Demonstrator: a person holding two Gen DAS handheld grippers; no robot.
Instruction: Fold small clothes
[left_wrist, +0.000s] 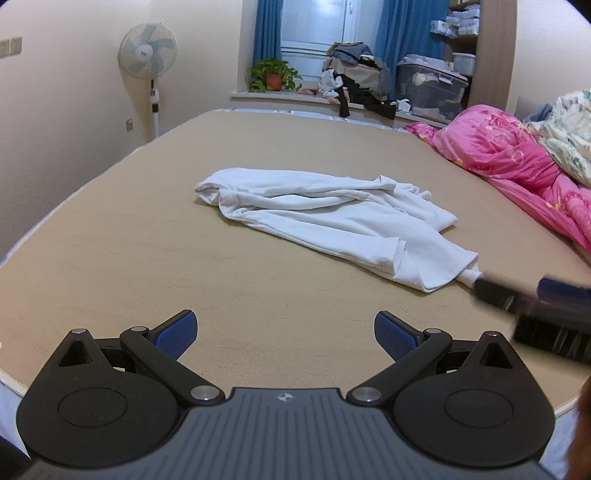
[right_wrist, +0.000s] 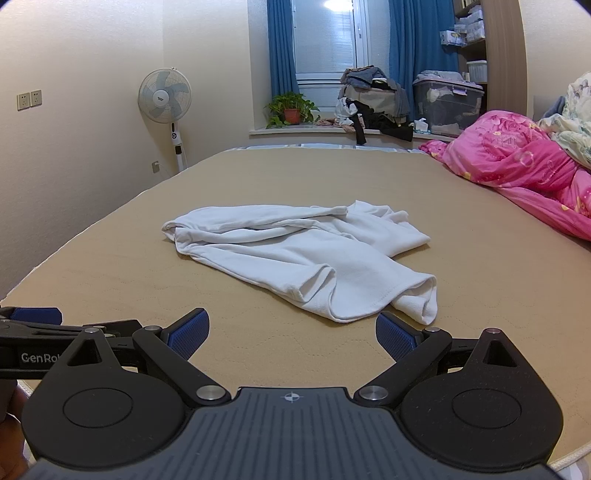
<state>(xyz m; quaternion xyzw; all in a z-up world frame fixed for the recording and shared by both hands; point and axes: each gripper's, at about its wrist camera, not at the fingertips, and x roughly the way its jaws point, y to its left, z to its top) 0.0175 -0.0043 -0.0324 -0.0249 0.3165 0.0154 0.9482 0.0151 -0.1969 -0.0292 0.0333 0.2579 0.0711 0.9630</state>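
Observation:
A crumpled white garment (left_wrist: 325, 221) lies in the middle of the tan mattress (left_wrist: 110, 258). My left gripper (left_wrist: 284, 334) hovers open over bare mattress, well short of the cloth, with nothing between its blue pads. My right gripper (right_wrist: 291, 334) is also open and empty. The garment's near hem (right_wrist: 369, 306) lies just ahead of its fingertips, close to the right pad (right_wrist: 395, 338). In the left wrist view one dark finger (left_wrist: 495, 291) of the right gripper comes in from the right, blurred, at the garment's near corner.
A pink quilt (right_wrist: 517, 170) and floral bedding are heaped along the mattress's right side. Behind the bed a sill holds a potted plant (right_wrist: 291, 110), a clothes pile (right_wrist: 373, 99) and a plastic bin (right_wrist: 447, 103). A standing fan (right_wrist: 166, 96) is at the left wall.

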